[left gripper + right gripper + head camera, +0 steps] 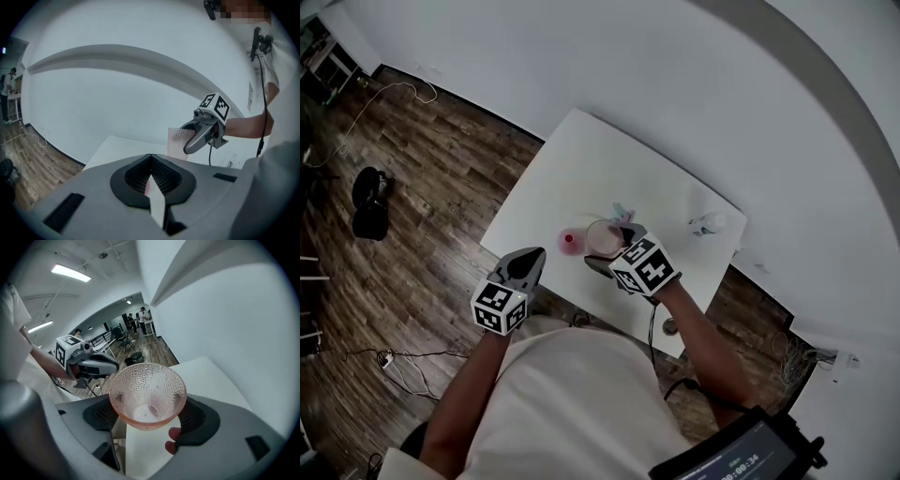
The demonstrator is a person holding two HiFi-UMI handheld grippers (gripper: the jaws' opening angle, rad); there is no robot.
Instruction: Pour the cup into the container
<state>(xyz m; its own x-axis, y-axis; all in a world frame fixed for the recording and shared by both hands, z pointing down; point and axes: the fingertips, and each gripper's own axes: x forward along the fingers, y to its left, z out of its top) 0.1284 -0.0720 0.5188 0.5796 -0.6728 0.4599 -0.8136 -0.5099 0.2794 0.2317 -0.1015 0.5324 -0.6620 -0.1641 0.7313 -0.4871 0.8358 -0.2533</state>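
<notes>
A white table [572, 159] stands on a wood floor [412, 206] against a pale wall, seen from above a person working at its near edge. The right gripper [611, 247] hangs over the table with its jaws closed on a dimpled, pink-tinted cup [147, 394], gripped by its sides so the mouth stays free for pouring. The cup looks nearly empty, its mouth turned back toward the person. The left gripper [528, 262] hovers off the table's near edge, jaws pressed together on nothing, probably kept clear of the pour. The small pink container [570, 241] sits on the table just beside the cup. A small pale bottle-like thing [709, 223] lies well apart.
</notes>
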